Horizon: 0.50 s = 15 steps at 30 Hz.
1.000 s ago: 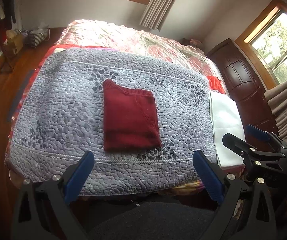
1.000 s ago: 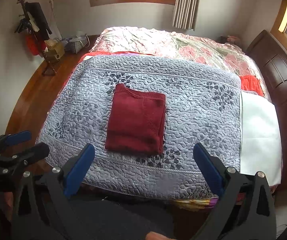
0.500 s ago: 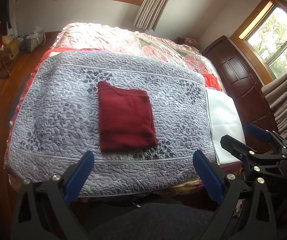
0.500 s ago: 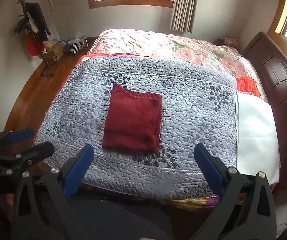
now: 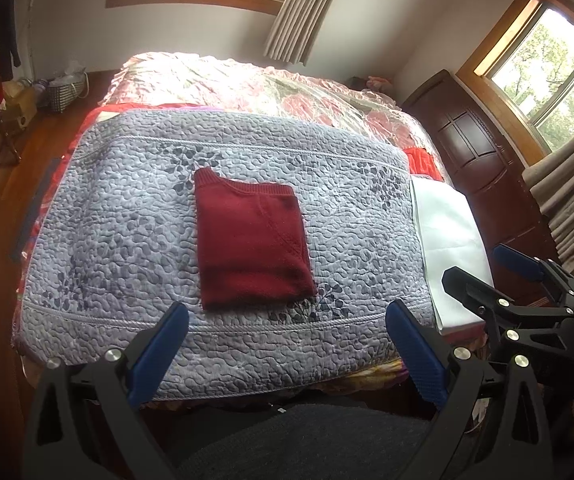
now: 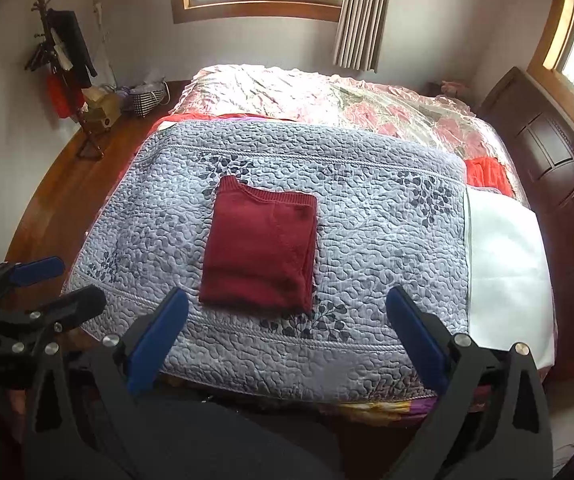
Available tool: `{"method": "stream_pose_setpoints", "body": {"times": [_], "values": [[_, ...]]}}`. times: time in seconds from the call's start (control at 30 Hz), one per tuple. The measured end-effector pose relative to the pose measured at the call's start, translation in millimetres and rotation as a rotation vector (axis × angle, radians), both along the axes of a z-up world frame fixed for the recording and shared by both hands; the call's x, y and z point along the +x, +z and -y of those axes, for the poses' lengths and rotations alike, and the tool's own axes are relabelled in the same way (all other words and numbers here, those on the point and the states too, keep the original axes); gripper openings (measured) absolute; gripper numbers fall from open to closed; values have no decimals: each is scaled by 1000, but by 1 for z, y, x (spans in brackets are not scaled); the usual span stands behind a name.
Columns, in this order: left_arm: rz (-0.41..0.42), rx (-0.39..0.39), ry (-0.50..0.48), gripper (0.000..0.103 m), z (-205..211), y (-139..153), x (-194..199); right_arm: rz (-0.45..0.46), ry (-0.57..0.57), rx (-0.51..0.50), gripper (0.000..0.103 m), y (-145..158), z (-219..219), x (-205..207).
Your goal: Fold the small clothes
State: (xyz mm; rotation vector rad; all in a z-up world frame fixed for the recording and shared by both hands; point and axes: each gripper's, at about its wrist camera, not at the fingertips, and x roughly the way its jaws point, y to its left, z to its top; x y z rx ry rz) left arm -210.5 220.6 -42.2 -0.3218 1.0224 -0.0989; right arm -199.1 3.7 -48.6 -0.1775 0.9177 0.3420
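Daylight from two wood-framed windows fills a bedroom where a grey quilted blanket (image 5: 127,240) covers the near part of a bed. At the blanket's centre lies a dark red sweater (image 5: 251,240), folded into a neat rectangle, collar edge at 12 o'clock. The left gripper (image 5: 287,334) is held off the bed's near edge, blue-padded jaws spread wide and empty; the sweater sits at its 12 o'clock, just beyond the fingertips, untouched. The right gripper (image 6: 287,328) is likewise released, the sweater at its 12 o'clock. A white sheet (image 6: 503,264) lies at 3 o'clock, beside the blanket.
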Motion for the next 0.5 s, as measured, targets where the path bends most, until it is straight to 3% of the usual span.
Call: {"method": "stream_pose_setpoints", "body": {"times": [0.5], "values": [[4,12,14,99,-3,4,6,21,-11,3,99,5,1,5]]}}
